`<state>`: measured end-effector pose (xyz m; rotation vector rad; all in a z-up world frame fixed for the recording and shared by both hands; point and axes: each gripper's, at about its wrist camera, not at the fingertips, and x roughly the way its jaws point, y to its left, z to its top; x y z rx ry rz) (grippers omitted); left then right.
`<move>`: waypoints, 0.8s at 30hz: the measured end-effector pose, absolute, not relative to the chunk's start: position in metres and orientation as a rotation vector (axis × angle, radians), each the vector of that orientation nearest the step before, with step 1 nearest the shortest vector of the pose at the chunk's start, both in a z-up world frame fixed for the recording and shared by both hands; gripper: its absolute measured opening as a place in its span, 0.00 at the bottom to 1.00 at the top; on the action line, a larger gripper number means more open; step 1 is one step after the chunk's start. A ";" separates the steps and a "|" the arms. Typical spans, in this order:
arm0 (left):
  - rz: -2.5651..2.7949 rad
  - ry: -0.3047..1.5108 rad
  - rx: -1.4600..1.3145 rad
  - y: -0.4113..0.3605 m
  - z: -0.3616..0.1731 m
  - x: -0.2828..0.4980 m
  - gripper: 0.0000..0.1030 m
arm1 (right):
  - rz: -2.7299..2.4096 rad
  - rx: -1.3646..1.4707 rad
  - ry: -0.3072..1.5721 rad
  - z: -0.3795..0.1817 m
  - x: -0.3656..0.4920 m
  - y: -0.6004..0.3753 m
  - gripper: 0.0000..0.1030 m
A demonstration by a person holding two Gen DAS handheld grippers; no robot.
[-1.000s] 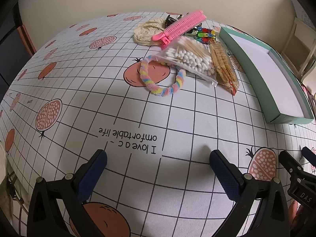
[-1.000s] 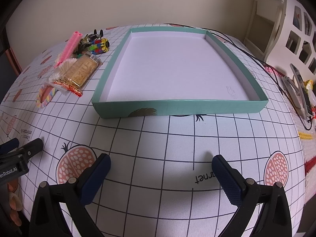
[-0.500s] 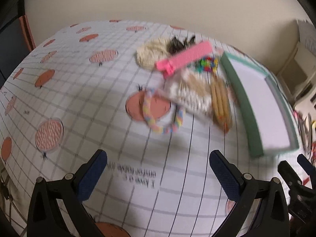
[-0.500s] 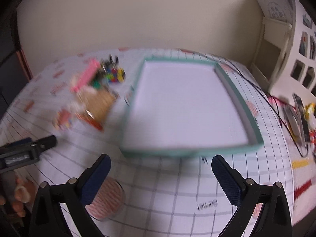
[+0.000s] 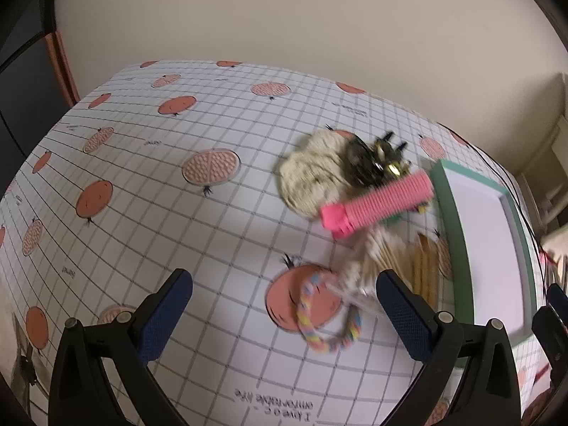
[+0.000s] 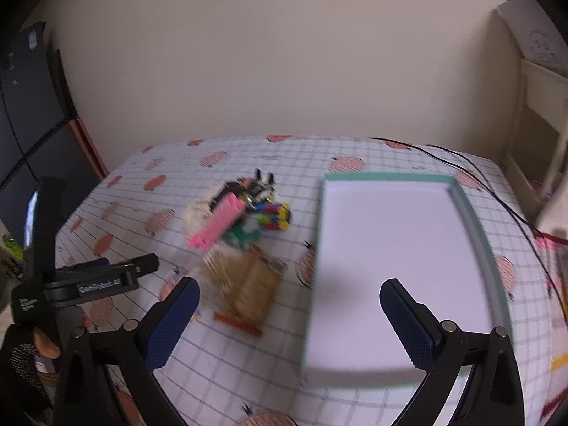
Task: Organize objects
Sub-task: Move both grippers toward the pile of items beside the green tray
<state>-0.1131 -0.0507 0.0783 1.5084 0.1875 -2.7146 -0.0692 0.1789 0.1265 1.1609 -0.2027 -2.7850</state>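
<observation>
Both claws gape wide, holding nothing. Left gripper [image 5: 284,305] has the pastel ring [image 5: 328,314] right between its tips; only the right gripper [image 6: 289,314] sees the whole tray [image 6: 472,220] ahead.

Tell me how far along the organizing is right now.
Nothing looks done yet: the green tray holds nothing. In hand: nothing either; the left gripper and the right gripper are both open, above the table. Left to do: everything in the pile beside the tray, including the pink hair clip, the cotton swab bag, the pastel ring and the black clips.
</observation>
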 end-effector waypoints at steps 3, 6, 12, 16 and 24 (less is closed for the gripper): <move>-2.712 0.222 1.498 -0.055 0.078 -0.119 1.00 | -2.751 1.144 -0.202 0.126 -0.084 0.172 0.99; -2.691 0.254 1.535 -0.057 0.071 -0.123 1.00 | -2.744 1.149 -0.231 0.122 -0.095 0.168 0.99; -2.655 0.368 1.629 -0.064 0.057 -0.129 1.00 | -2.692 1.218 -0.239 0.107 -0.109 0.159 0.89; -2.637 0.396 1.650 -0.066 0.051 -0.128 1.00 | -2.653 1.256 -0.256 0.097 -0.114 0.155 0.82; -2.645 0.293 1.718 -0.052 0.042 -0.127 1.00 | -2.612 1.369 -0.330 0.074 -0.125 0.149 0.69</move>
